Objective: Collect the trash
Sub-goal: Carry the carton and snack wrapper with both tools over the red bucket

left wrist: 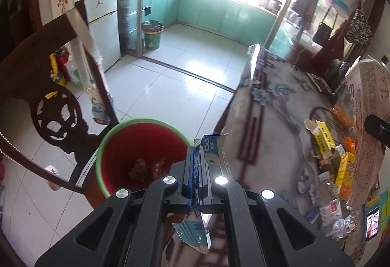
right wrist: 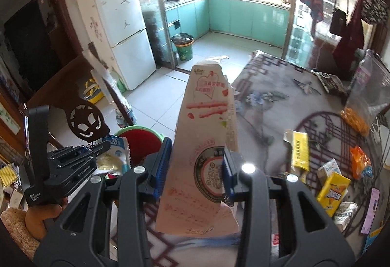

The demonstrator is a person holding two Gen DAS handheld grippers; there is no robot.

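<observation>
Red bin (left wrist: 136,145) x1, wrapper (left wrist: 212,148) x1, pink box (right wrist: 207,145) x1, both in tongs.

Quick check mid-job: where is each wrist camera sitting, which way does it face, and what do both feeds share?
Left wrist: on the left gripper, angled down at the red bin; gripper shut on a blue wrapper.
Right wrist: on the right gripper, angled down over the table; gripper shut on a pink snack box; the person's hand shows.
Shared: bin, kitchen, table litter.
</observation>
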